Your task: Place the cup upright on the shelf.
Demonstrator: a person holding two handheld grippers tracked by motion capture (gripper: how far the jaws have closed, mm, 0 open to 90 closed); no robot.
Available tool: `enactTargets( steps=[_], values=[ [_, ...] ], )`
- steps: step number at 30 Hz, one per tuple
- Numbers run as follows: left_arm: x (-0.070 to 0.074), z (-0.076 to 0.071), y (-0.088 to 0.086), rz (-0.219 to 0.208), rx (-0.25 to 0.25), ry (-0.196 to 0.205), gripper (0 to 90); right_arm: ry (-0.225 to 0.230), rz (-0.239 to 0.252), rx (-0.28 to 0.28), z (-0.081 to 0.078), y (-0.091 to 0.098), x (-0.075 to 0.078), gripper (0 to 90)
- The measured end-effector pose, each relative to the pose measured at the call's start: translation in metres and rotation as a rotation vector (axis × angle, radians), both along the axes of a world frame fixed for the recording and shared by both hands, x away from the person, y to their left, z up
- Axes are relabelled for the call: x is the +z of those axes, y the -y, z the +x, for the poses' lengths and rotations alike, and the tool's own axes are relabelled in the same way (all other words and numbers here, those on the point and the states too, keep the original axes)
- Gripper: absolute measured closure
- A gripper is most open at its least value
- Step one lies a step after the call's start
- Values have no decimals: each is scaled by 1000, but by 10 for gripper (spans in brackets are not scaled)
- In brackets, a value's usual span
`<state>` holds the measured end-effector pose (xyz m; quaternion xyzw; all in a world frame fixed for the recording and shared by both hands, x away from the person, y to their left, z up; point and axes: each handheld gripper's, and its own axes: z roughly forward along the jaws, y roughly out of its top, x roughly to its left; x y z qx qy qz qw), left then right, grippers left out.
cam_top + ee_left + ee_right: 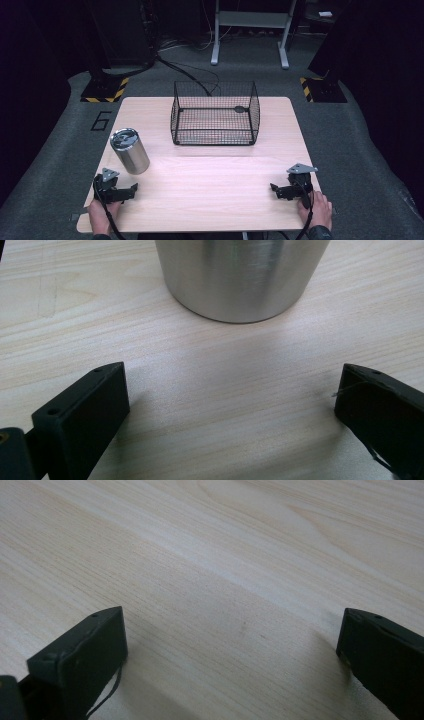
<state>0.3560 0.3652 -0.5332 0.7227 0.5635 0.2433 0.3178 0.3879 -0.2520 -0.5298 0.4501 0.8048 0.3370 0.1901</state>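
**Both tongs rest spread on the worktop, steel cup ahead of the left pair**

A black wire basket [215, 114] stands on the far middle of the pale wooden worktop [215, 190], well beyond both tongs; a small dark object lies inside near its far right corner, too small to identify. A lidded steel cup [129, 150] stands upright just ahead of the left tongs [131, 191], long axis vertical, narrower at its base [240, 280]. The left tongs' jaws are spread wide, holding nothing. The right tongs [276, 190] are likewise spread over bare wood, well apart from the cup.
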Motion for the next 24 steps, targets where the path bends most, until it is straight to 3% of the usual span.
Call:
enactTargets(
  steps=[24],
  values=[
    [0, 2, 1, 1, 10, -9, 4, 2, 10, 12, 3, -2, 0, 0]
  ],
)
